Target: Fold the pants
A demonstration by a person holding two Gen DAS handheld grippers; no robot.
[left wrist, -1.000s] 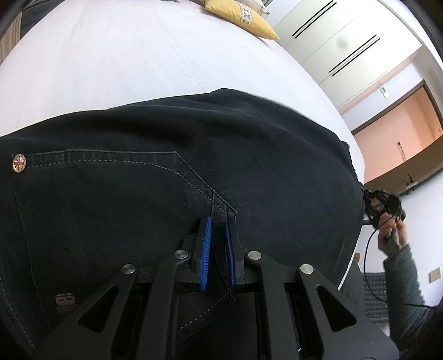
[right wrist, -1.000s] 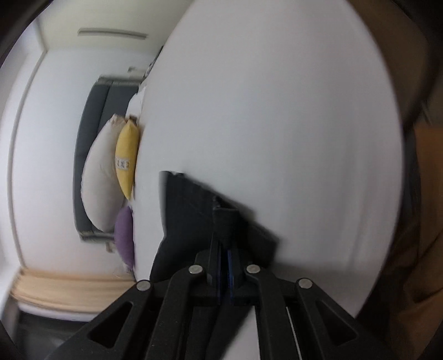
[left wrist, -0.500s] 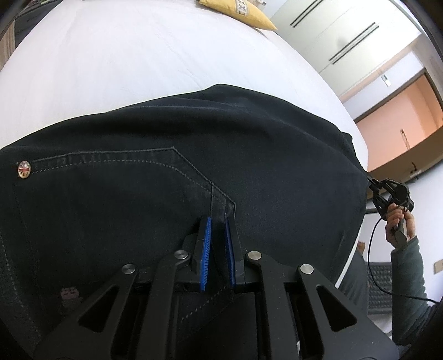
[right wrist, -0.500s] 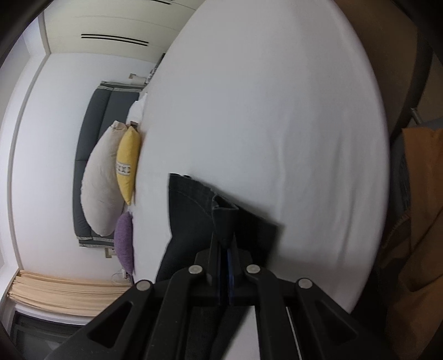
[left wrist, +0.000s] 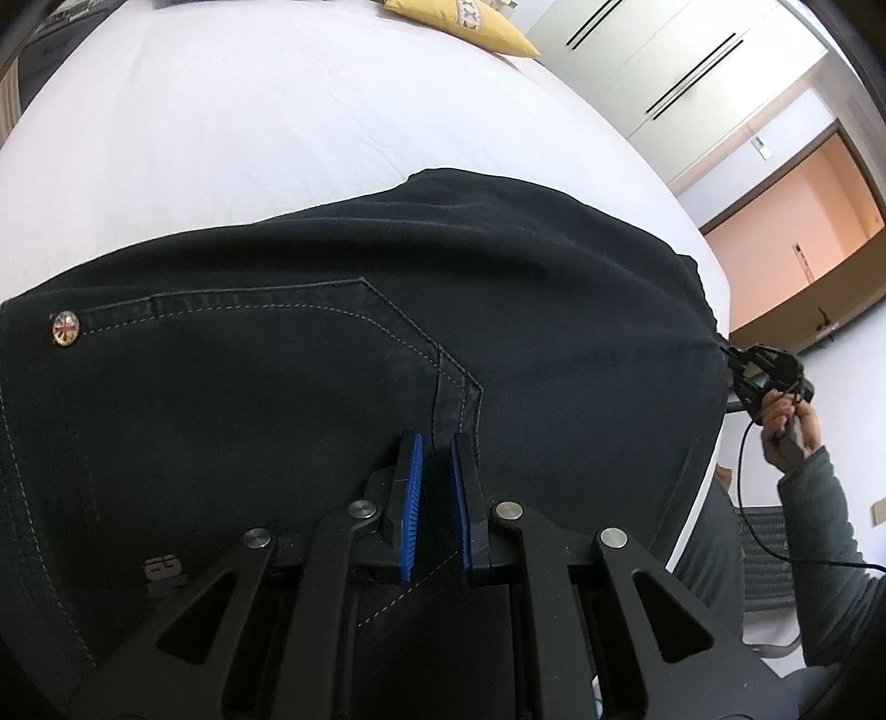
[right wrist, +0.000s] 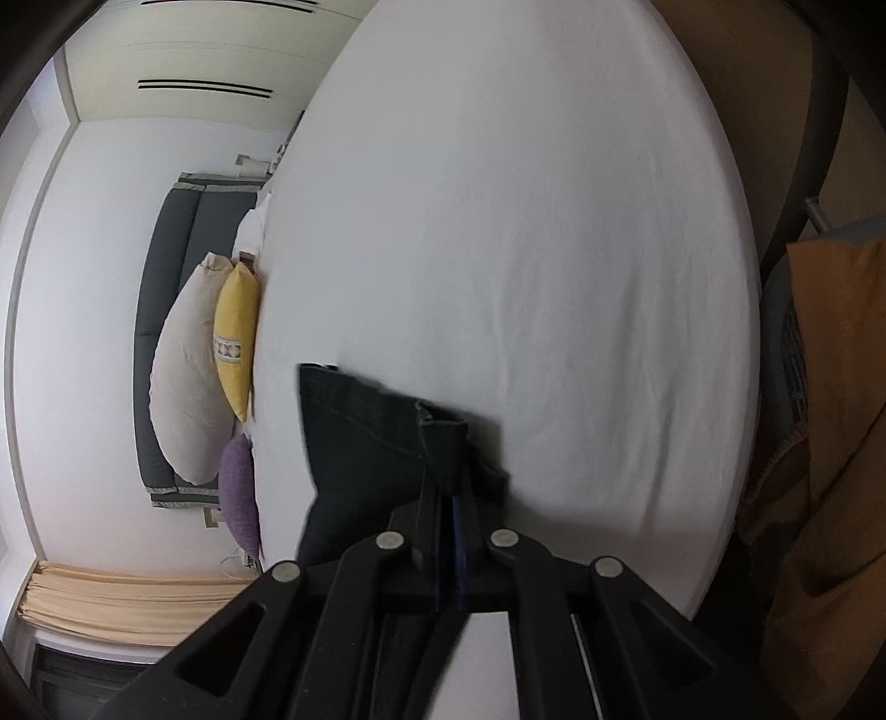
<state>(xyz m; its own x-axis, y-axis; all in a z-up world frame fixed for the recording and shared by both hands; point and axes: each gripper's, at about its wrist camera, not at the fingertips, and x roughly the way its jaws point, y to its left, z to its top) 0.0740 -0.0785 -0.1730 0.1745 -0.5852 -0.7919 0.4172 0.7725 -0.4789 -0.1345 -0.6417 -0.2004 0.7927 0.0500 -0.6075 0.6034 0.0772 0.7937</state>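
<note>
Dark pants (left wrist: 310,354) lie spread on the white bed (left wrist: 249,127), filling the lower half of the left wrist view. Left tool (left wrist: 437,482) pinches a seamed fold of the fabric between its blue pads, as a second ago. Right tool (right wrist: 451,498) grips the hem corner at lower centre, jaws pressed together, having just tightened slightly. Since the earlier frame more bed shows above the pants; the yellow pillow (left wrist: 465,25) sits nearer the top edge.
</note>
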